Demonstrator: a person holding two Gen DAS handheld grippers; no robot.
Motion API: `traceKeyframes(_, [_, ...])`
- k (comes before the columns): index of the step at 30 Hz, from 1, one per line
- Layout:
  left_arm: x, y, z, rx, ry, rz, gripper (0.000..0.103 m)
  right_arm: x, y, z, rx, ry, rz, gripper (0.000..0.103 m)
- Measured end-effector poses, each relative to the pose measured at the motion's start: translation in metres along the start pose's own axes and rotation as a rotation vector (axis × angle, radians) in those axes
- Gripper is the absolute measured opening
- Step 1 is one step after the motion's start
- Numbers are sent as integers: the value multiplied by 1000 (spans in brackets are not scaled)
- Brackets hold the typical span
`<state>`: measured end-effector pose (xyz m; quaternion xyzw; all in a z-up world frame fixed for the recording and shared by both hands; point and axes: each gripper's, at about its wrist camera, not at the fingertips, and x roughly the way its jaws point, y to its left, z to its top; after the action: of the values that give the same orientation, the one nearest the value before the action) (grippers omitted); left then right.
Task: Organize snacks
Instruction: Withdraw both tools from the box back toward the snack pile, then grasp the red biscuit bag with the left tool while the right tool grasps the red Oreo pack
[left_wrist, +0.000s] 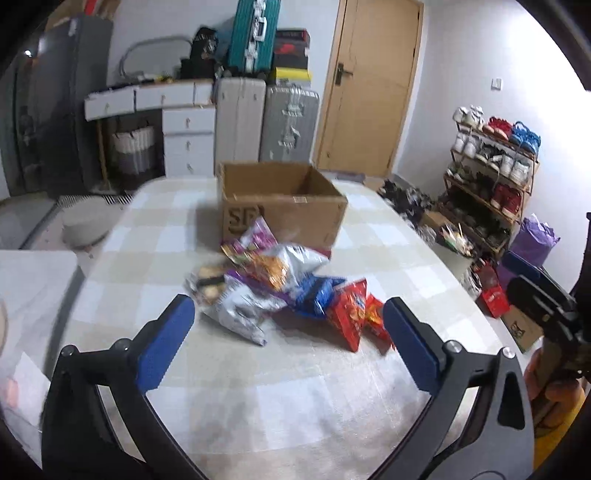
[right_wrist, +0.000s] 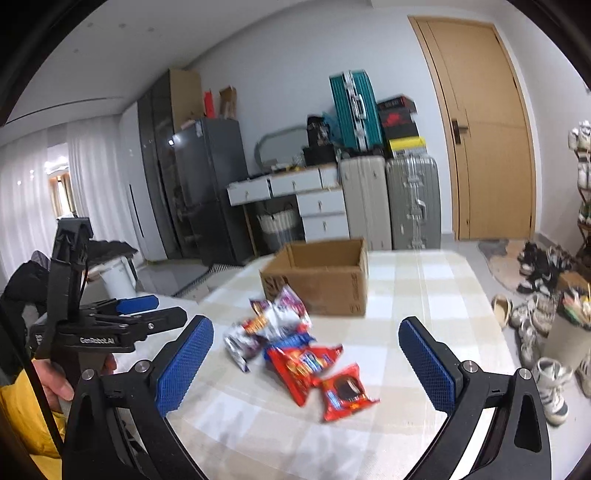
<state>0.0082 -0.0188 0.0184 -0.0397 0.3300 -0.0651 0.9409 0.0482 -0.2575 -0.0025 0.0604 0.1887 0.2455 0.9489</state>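
**Snacks still in a heap, box waiting empty**

Nothing has been sorted yet, as far as I can see. The snack packets (left_wrist: 280, 288) lie in a loose pile on the checked counter (left_wrist: 295, 387), just in front of the open cardboard box (left_wrist: 284, 199), and what shows of the box's inside looks bare. So the whole job seems still ahead: every packet has to go in or be lined up.

The pile runs as a ragged band, slanting from the box's near corner toward the near right of the counter. At the box end a purple-and-white bag (left_wrist: 255, 236) leans up against the cardboard. At the near end a red packet (right_wrist: 347, 391) lies flat, apart from the rest, its long side roughly across the right wrist view. The big red bag (right_wrist: 299, 365) beside it points its long axis toward the box.

The left gripper (left_wrist: 288, 343) and the right gripper (right_wrist: 306, 358) both hang short of the pile, jaws spread wide with nothing between them.
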Motion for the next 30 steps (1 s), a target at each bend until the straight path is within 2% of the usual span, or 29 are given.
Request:
traceKeyframes(4, [48, -6, -12, 10, 102, -28, 102, 34, -16, -15, 8, 100, 2, 102])
traceKeyframes(9, [103, -17, -24, 29, 204, -67, 102, 82, -40, -37, 4, 249, -57, 102])
traceKeyframes(17, [160, -12, -32, 12, 274, -74, 101, 140, -64, -56, 8, 412, -39, 102])
traceKeyframes(22, [190, -8, -36, -9, 304, -86, 101, 163, -61, -61, -26, 454, -9, 101])
traceKeyframes(24, [200, -7, -37, -9, 313, -77, 101, 170, -56, -63, -55, 472, -18, 88])
traceKeyframes(25, [205, -7, -37, -9, 316, -75, 101, 174, -54, -65, -72, 481, -15, 72])
traceKeyframes(27, [212, -8, -38, -7, 319, -73, 101, 182, -50, -69, -97, 516, -30, 69])
traceKeyframes(29, [217, -11, -39, 0, 318, -68, 101, 187, -47, -74, -110, 540, -43, 59])
traceKeyframes(30, [217, -13, -40, 4, 318, -67, 101, 188, -48, -76, -109, 543, -43, 58])
